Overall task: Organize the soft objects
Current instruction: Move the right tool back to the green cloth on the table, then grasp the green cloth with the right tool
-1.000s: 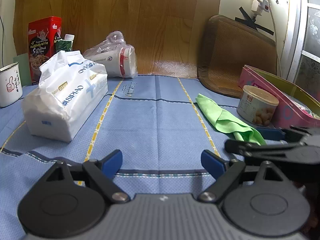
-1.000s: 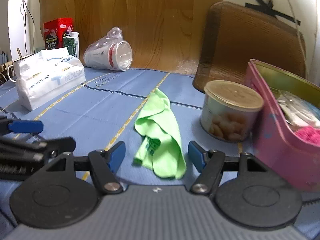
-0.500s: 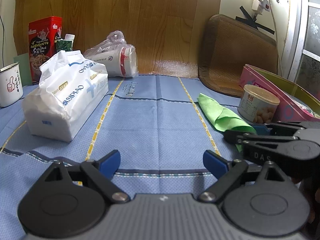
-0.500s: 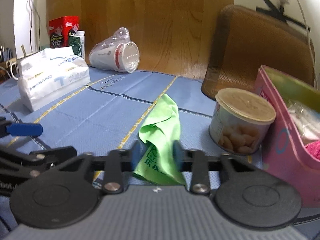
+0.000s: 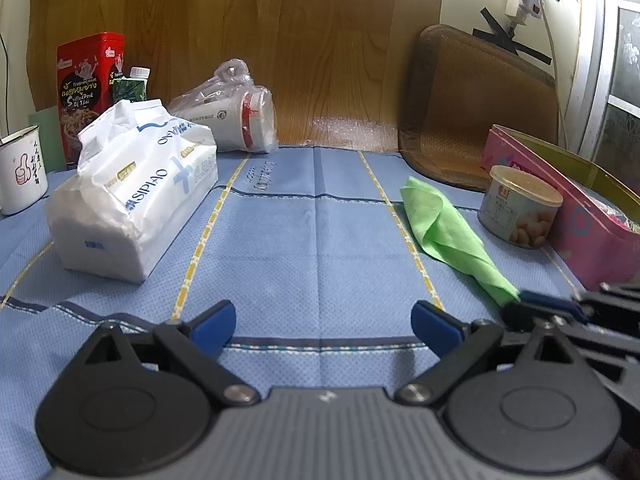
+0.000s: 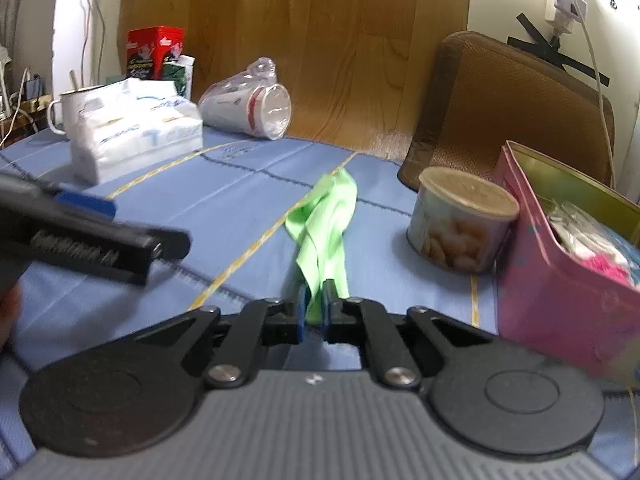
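The right gripper has just closed and now pinches the near end of the green cloth, which lies on the blue tablecloth beside the food can. The left gripper stands spread wide over bare tablecloth, holding nothing.

We see a crumpled bright green cloth stretched lengthwise on the blue tablecloth, near end pinched up, just beside the can.
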`<action>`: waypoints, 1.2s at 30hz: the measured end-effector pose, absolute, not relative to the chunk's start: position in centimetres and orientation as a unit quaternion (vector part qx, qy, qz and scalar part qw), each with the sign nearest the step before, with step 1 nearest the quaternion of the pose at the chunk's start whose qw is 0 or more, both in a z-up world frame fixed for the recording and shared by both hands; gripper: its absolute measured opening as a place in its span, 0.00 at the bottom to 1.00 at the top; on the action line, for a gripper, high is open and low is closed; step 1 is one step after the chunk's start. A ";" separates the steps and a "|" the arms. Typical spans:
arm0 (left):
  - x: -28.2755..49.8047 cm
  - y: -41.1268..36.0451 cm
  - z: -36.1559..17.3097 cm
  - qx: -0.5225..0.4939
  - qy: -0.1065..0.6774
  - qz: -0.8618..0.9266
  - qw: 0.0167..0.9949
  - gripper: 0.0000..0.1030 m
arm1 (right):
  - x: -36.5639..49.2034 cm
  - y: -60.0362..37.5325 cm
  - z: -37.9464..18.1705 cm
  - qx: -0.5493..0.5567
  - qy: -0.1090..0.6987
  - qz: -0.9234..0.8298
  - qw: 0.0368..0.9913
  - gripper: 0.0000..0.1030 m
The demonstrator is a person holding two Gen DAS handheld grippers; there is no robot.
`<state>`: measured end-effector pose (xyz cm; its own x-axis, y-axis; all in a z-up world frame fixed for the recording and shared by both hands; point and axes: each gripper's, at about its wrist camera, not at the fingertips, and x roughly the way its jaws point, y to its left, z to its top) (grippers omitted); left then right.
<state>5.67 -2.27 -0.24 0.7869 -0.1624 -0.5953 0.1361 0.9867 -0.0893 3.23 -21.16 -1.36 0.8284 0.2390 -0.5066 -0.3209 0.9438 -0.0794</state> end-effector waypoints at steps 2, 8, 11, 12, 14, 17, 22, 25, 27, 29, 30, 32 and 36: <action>5.7 -2.3 -0.3 -0.019 0.317 -0.079 0.945 0.95 | 2.7 -21.6 -1.3 -0.066 0.259 0.151 0.952 0.05; 5.8 -2.4 -0.3 -0.016 0.318 -0.076 0.945 0.96 | 2.9 -22.1 -1.2 -0.038 0.262 0.154 0.952 0.29; 5.8 -2.3 -0.3 -0.015 0.319 -0.074 0.945 0.96 | 4.0 -22.1 -0.8 -0.025 0.253 0.158 0.954 0.59; 5.9 -2.3 -0.3 -0.013 0.319 -0.070 0.945 0.96 | 4.7 -21.8 -0.7 -0.029 0.252 0.156 0.955 0.58; 5.9 -2.3 -0.4 -0.014 0.320 -0.070 0.945 0.96 | 6.0 -21.5 -0.9 -0.032 0.262 0.152 0.952 0.59; 5.9 -2.5 -0.4 -0.010 0.320 -0.068 0.945 0.96 | 8.1 -21.1 -1.0 -0.013 0.283 0.159 0.946 0.59; 6.0 -2.5 -0.4 -0.005 0.322 -0.067 0.944 0.96 | 9.2 -20.5 -1.0 -0.019 0.284 0.167 0.944 0.30; 6.0 -2.6 -0.4 -0.004 0.322 -0.067 0.944 0.96 | 9.0 -21.3 -1.1 -0.009 0.279 0.169 0.945 0.07; 6.0 -2.7 -0.4 -0.002 0.323 -0.067 0.944 0.97 | 8.8 -21.7 -1.1 0.002 0.277 0.166 0.947 0.06; 6.0 -2.7 -0.4 0.000 0.324 -0.067 0.944 0.97 | 8.5 -22.0 -1.0 0.010 0.272 0.162 0.949 0.06; 6.0 -2.7 -0.4 0.000 0.324 -0.067 0.944 0.97 | 8.2 -22.2 -1.0 0.015 0.271 0.161 0.949 0.06; 6.0 -2.7 -0.4 0.000 0.324 -0.067 0.944 0.97 | 7.6 -22.7 -1.1 0.023 0.273 0.164 0.948 0.06; 6.0 -2.8 -0.4 0.002 0.324 -0.066 0.944 0.97 | 5.3 -24.0 -1.3 0.029 0.272 0.168 0.947 0.06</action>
